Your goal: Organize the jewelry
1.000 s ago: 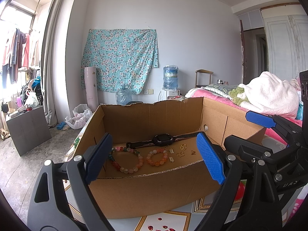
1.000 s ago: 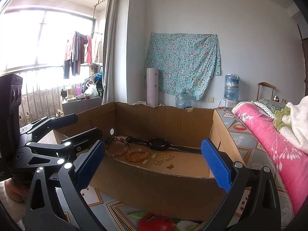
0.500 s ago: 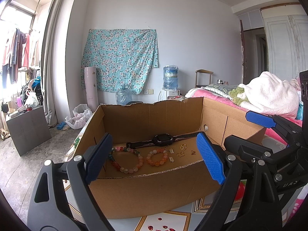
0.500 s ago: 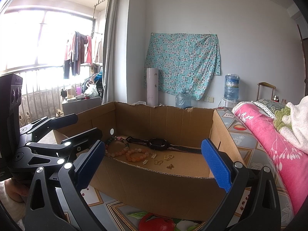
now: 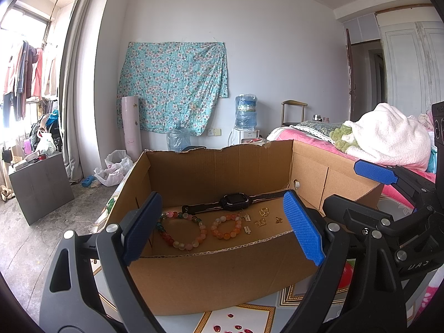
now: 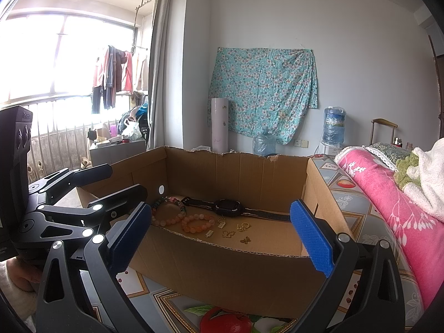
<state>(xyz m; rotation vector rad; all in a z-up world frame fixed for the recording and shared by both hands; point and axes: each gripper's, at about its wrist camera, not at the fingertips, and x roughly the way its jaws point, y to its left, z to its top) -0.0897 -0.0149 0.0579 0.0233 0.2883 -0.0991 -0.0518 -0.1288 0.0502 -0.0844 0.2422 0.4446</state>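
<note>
Jewelry lies in a cardboard box (image 5: 222, 277) — from left, a large bead bracelet (image 5: 181, 231), a smaller orange bracelet (image 5: 226, 226), gold charms (image 5: 260, 222), with a black watch (image 5: 236, 202) behind. Left tongs (image 5: 222, 236) and right tongs (image 6: 222, 238) hang wide and empty before the near wall — touching nothing.

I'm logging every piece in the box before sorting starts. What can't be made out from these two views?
- Small gold pieces: too small in both wrist views to name or count surely.
- Larger bead bracelet: its near-left arc is hidden by the right gripper's left pad in the right wrist view.
- Cardboard box floor nearest the cameras: hidden behind its front wall in both views.
- Watch: its face is too small to read.
</note>
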